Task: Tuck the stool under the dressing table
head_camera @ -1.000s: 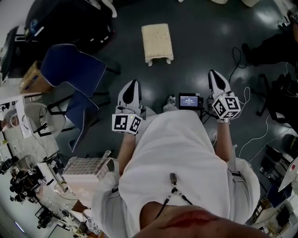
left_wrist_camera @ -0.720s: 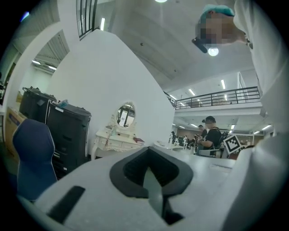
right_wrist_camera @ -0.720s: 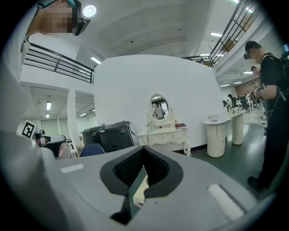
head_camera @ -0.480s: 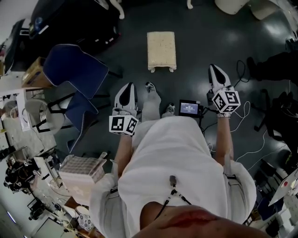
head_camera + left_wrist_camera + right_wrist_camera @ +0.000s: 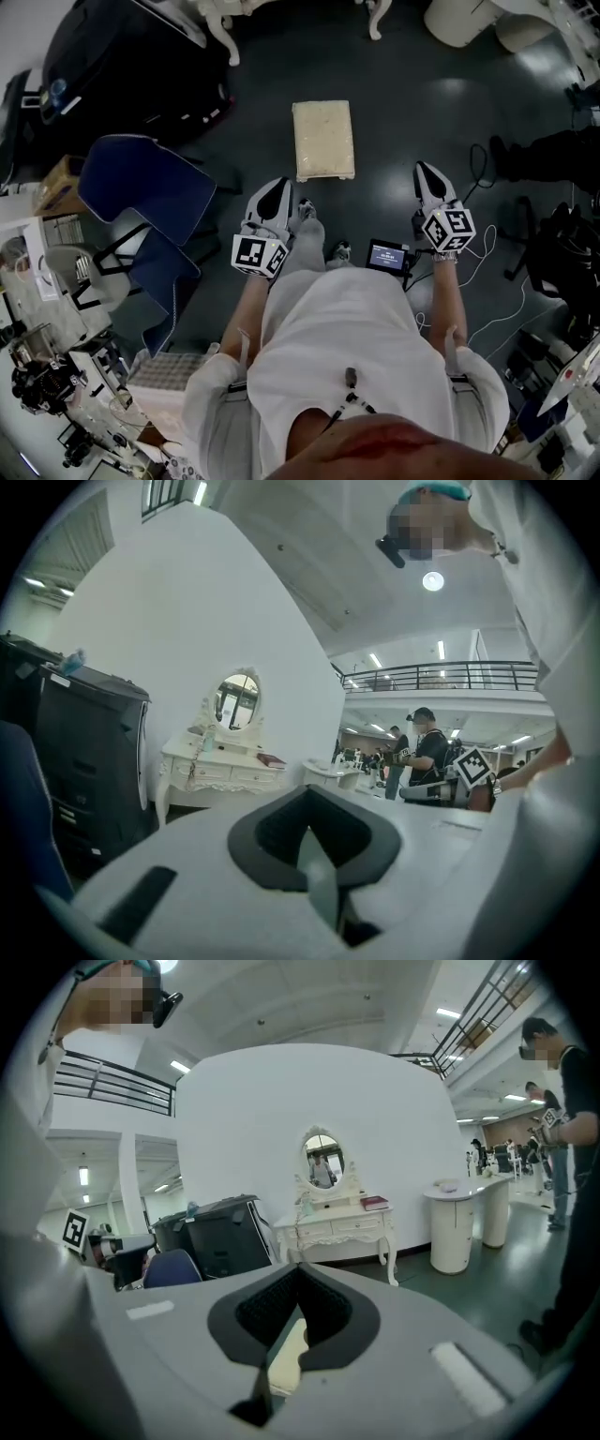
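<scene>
1. Head view: The stool (image 5: pixel 324 139), a pale cushioned one, is seen standing on the dark floor (image 5: pixel 422 103) ahead of the person, not yet under the dressing table (image 5: pixel 217 21), of which only the curved white legs are shown at the top edge. The left gripper (image 5: pixel 278 184) and the right gripper (image 5: pixel 422 170) are held out in front of the body, one on each side of the stool and short of it; neither touches it. A blue chair (image 5: pixel 150 186) is seen at the left, and a small screen (image 5: pixel 387 255) near the right forearm.

2. Left gripper view: The left gripper's jaws are clenched together with nothing between them. The white dressing table, with its oval mirror (image 5: pixel 237 698), is seen against the wall, beside a black cabinet (image 5: pixel 89 747).

3. Right gripper view: The right gripper's jaws are likewise pressed together and empty. A cream patch, probably the stool, shows below them. The dressing table is seen beyond, with a round white stand (image 5: pixel 455 1218) to its right.
</scene>
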